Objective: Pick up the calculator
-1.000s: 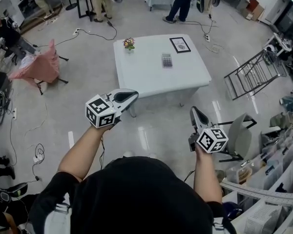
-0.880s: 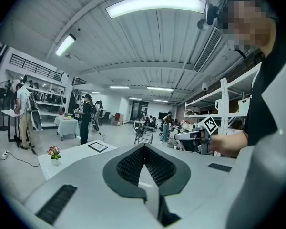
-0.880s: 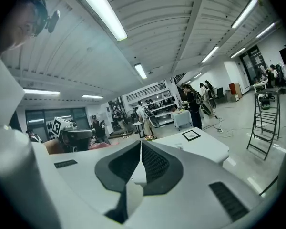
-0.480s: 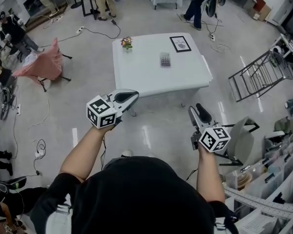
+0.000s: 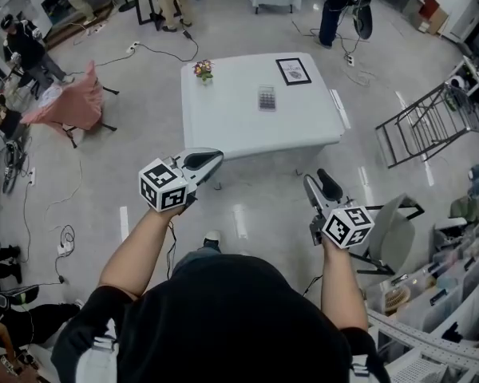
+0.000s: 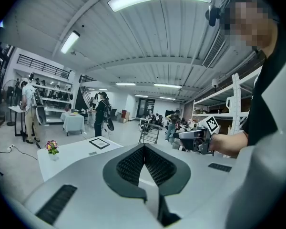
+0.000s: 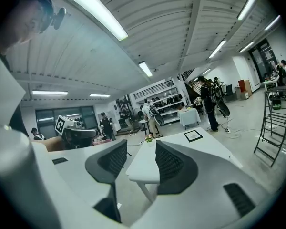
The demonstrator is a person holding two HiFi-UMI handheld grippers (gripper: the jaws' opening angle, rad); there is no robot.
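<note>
The calculator (image 5: 267, 97) lies flat, small and grey, on the white table (image 5: 231, 122), well ahead of both grippers; the left gripper view shows the calculator (image 6: 93, 153) too. My left gripper (image 5: 216, 159) hangs in the air short of the table's near edge, its jaws shut and empty, as the left gripper (image 6: 144, 149) shows in its own view. My right gripper (image 5: 318, 181) is off the table's near right corner. Its jaws have just been opening, and the right gripper (image 7: 140, 159) stands open with nothing between them.
A framed picture (image 5: 293, 71) and a small flower pot (image 5: 202, 70) share the table. A chair with pink cloth (image 5: 64, 106) stands left, a metal rack (image 5: 419, 122) right, a grey chair (image 5: 391, 222) by my right gripper. Cables cross the floor; people stand beyond the table.
The right gripper's jaws have gone from shut to open. Both grippers have shifted slightly towards the table, and a foot has appeared below me.
</note>
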